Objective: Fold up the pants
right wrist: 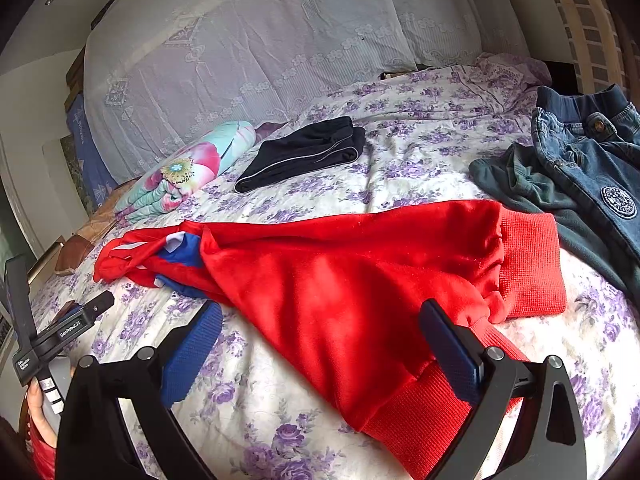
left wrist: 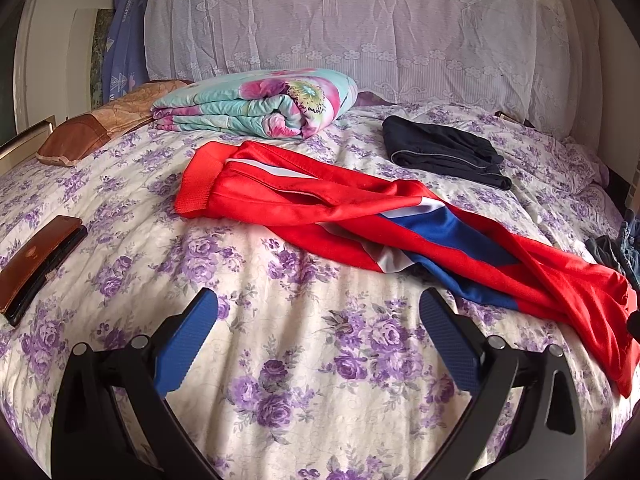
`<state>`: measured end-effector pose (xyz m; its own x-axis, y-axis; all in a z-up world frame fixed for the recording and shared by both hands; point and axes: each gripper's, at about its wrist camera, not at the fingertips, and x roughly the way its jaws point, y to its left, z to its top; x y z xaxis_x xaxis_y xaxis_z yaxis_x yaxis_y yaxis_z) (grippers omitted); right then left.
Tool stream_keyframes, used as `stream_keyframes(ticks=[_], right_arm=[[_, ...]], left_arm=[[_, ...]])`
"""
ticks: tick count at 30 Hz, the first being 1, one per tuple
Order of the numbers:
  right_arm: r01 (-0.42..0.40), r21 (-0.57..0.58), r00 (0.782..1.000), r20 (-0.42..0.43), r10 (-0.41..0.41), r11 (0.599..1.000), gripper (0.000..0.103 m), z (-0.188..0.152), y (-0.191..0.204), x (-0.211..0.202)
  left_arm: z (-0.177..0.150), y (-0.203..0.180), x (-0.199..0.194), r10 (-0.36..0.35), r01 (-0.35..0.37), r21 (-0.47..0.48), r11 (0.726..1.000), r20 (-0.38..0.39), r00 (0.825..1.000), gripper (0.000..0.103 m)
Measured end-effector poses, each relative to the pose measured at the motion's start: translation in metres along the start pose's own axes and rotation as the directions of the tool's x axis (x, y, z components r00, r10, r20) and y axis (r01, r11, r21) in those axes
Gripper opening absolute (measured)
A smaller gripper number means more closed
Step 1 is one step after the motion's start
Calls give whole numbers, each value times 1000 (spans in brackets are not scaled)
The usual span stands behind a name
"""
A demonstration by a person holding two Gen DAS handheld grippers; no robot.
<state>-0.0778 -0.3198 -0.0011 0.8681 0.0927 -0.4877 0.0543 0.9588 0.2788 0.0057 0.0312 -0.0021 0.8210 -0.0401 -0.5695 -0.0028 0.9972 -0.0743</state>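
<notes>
A pair of shiny red track pants point(left wrist: 360, 216) with blue and white side panels is lying stretched and twisted across a bed covered by a cream quilt printed with purple flowers point(left wrist: 280, 360). In the left wrist view one ribbed red end is resting at the far left, near a folded pastel floral blanket point(left wrist: 260, 104), and the other end is trailing toward the right edge of the picture. In the right wrist view the ribbed red cuffs point(right wrist: 528, 264) are lying closest to the camera, and the fabric is bunching and crossing over itself toward the blue panel.

The left gripper point(left wrist: 318, 312) is hovering over bare quilt just in front of the pants, its blue-padded fingers point(left wrist: 188, 344) spread wide and holding nothing. The right gripper point(right wrist: 320, 320) is likewise gaping wide, poised low over the red fabric; its right finger is sitting in front of the cloth beside a ribbed cuff, though whether it is touching cannot be told. The left gripper's black body also shows at the left edge of the right wrist view, gripped by a hand.

A folded black garment with a pale piping line point(left wrist: 444, 152) is lying farther back on the bed, apart from the red pants. A pair of blue denim jeans point(right wrist: 592, 160) is resting over a dark green garment point(right wrist: 520, 184) at the right. A brown wallet-like case point(left wrist: 36, 264) is sitting at the left of the bed, and a white lace curtain point(left wrist: 340, 20) is hanging behind.
</notes>
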Motion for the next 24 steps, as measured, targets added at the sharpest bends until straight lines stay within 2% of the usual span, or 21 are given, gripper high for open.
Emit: stream_keyframes(ticks=[24], right_arm=[[-3,12,1000,-4,3,1000,99,1,-1,1]], left_arm=[[0,1,-2,0,0,-1,1000,2,1000,98]])
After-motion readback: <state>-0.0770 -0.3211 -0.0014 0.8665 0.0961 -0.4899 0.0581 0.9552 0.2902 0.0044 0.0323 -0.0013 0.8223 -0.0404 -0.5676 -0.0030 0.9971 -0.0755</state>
